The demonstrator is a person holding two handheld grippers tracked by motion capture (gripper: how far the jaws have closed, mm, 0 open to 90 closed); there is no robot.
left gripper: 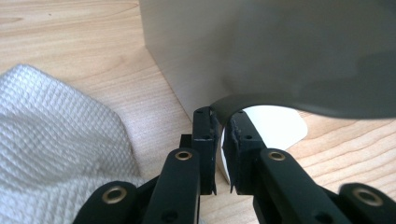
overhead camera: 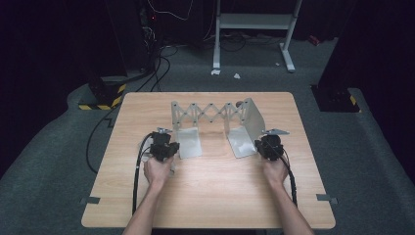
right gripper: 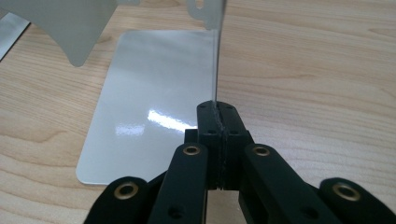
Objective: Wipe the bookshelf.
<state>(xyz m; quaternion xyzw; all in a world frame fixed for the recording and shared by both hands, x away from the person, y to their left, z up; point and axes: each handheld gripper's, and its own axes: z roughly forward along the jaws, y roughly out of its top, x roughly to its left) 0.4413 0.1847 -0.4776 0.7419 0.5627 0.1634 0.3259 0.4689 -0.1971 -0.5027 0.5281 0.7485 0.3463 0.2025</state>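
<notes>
Big wooden tabletop, and near its far side stands the expandable metal rack, two L-shaped end plates joined by a scissor lattice. Each hand is on one end, presumably to stretch or squeeze it. Right gripper is clamped tight on the right plate's upright edge. Left gripper has nearly closed on the left plate's curved edge. White cloth lies beside it.
</notes>
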